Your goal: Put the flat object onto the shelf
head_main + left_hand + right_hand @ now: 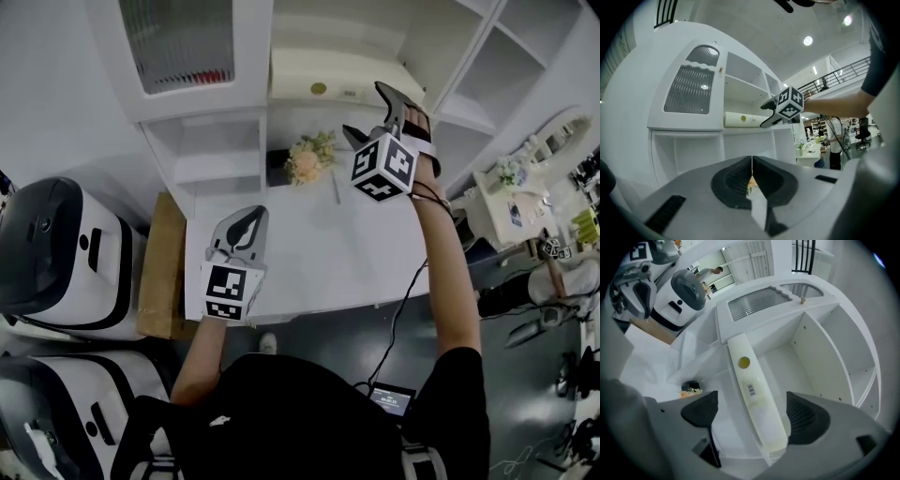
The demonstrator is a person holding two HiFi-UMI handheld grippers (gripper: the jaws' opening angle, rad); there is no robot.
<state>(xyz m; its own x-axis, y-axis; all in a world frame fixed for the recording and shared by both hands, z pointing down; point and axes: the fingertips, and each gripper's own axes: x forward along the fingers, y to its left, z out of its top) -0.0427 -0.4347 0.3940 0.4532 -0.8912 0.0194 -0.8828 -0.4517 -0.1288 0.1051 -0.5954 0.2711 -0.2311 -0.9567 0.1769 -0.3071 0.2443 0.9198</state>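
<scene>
The flat object (328, 80) is a long cream box with a gold sticker. It lies on the white shelf (309, 105) above the table. In the right gripper view the flat object (752, 394) runs away from me between the jaws. My right gripper (367, 111) is open at the box's right end, and its pads (806, 416) stand clear of both sides. My left gripper (246, 225) is shut on nothing, low over the white table (328, 253). From the left gripper view, the right gripper (769, 112) is at the flat object (745, 119).
A small bunch of flowers (309, 157) stands at the back of the table under the shelf. A cabinet door with ribbed glass (178, 37) is up left. White-and-black machines (56, 244) and a cardboard box (159, 267) stand to the left. More shelf bays (506, 66) lie to the right.
</scene>
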